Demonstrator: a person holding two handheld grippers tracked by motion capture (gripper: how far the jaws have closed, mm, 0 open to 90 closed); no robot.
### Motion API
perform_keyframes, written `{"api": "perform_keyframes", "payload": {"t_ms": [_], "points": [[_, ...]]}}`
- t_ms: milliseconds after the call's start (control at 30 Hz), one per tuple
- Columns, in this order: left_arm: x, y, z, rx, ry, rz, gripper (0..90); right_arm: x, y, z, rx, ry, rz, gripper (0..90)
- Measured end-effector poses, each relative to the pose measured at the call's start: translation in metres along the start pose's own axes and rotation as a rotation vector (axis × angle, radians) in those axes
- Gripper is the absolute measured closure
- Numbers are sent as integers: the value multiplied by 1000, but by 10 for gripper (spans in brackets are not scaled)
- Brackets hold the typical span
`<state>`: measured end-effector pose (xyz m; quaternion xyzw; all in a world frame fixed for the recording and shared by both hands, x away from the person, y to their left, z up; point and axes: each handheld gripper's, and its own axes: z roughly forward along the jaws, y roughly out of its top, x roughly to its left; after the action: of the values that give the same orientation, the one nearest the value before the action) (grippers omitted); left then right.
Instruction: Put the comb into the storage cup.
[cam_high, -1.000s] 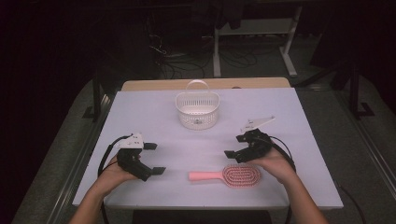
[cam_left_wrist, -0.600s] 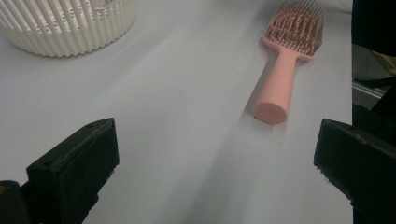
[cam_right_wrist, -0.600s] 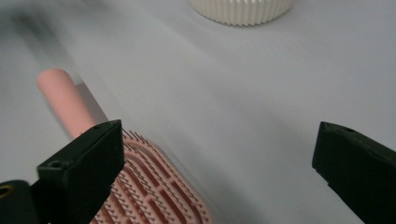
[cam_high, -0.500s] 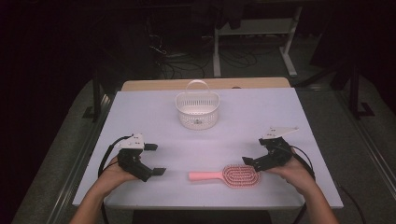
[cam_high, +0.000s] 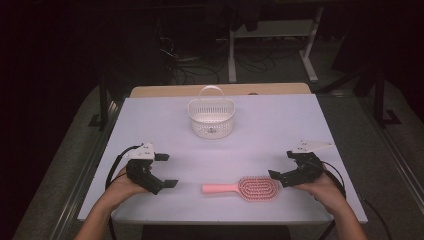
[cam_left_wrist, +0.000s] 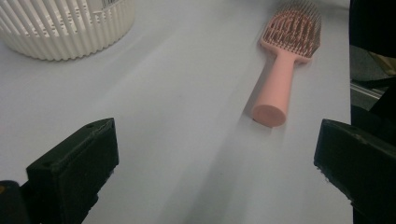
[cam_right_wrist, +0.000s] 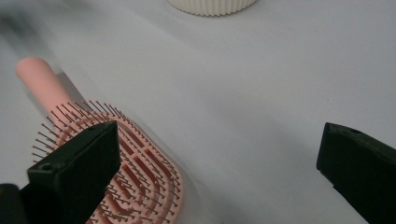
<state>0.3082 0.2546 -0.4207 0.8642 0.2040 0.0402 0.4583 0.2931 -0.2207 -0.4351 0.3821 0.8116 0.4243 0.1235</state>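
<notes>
Overhead, I see the pink hairbrush (cam_high: 246, 188) lying flat near the front edge of the white table (cam_high: 300, 125), handle pointing left, bristles up. My left gripper (cam_high: 167, 170) rests left of the handle, well apart from it, jaws spread and holding nothing. My right gripper (cam_high: 281, 165) sits just beside the brush head on its right, jaws also apart and empty; whether its near jaw touches the head I cannot tell from here. The white basket (cam_high: 211, 117) stands far back at the centre, its handle upright.

In the left gripper view, the brush (cam_left_wrist: 283, 60) lies beyond the wide-open jaws, handle end nearest, the head's far tip cut off by the frame. The basket (cam_left_wrist: 65, 25) shows as a ribbed wall at top left, cropped.

In the right gripper view, one jaw hides part of the bristled head (cam_right_wrist: 140, 172); the handle is blurred. The basket's base (cam_right_wrist: 212, 5) peeks in at the top.
</notes>
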Motion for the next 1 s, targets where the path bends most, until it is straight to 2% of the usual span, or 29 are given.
{"api": "perform_keyframes", "payload": {"t_ms": [200, 433, 1000], "points": [[-1, 5, 2, -4, 3, 9, 0, 0, 2, 1, 1, 3, -7, 0], [2, 10, 4, -23, -30, -18, 0, 0, 3, 1, -5, 7, -11, 0], [-1, 28, 15, -24, -59, 1, 2, 0, 5, -2, -11, 11, -5, 0]]}}
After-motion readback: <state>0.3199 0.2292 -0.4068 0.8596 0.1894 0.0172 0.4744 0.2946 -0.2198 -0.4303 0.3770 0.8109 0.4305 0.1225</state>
